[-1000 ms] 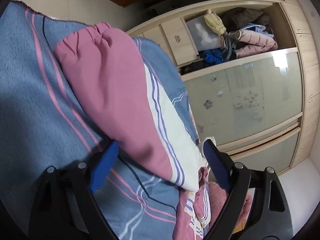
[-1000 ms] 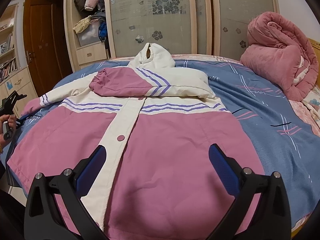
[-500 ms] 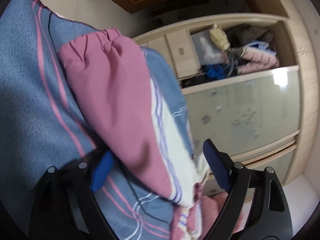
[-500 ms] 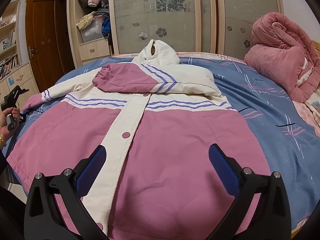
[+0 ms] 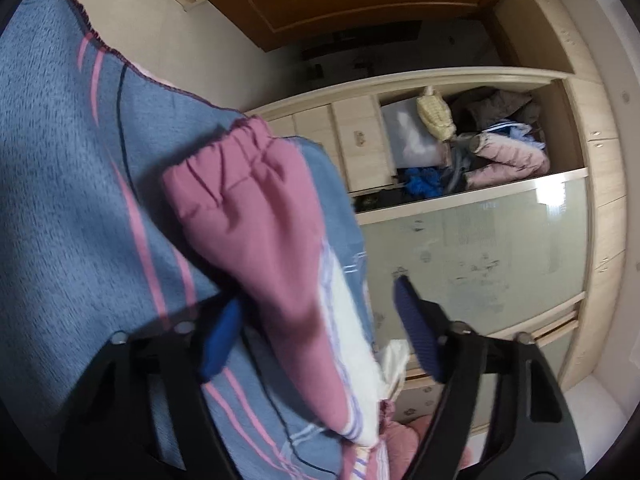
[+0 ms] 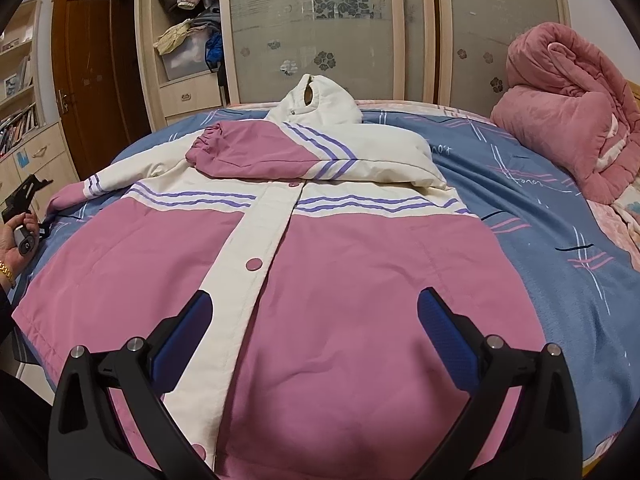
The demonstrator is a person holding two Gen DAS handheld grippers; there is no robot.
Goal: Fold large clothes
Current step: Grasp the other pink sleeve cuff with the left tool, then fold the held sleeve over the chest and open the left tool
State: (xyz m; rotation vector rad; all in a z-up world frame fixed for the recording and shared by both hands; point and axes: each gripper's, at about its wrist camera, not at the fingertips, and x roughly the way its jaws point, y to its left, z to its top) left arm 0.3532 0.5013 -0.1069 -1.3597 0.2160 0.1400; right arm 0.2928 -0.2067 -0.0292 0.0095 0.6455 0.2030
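Note:
A pink and white hooded jacket (image 6: 320, 264) lies front up on the blue bed cover (image 6: 560, 240). One sleeve (image 6: 280, 152) is folded across the chest; the other sleeve (image 6: 116, 176) stretches out to the left. In the left wrist view that outstretched sleeve (image 5: 276, 240) runs between the fingers of my left gripper (image 5: 316, 328), which is open around it; the left finger (image 5: 220, 340) is tucked under the fabric. My right gripper (image 6: 312, 332) is open and empty, above the jacket's lower hem. The left gripper also shows in the right wrist view (image 6: 24, 200), held in a hand.
A rolled pink quilt (image 6: 568, 120) sits at the bed's right side. A wardrobe with frosted sliding doors (image 6: 320, 28) and an open shelf of clothes (image 5: 480, 148) stands behind the bed. A brown door (image 6: 92, 80) and drawers (image 6: 36, 160) are at left.
My left gripper has pushed further onto the outstretched sleeve, whose cuff now lies further ahead of the fingers. My right gripper has edged forward over the jacket hem.

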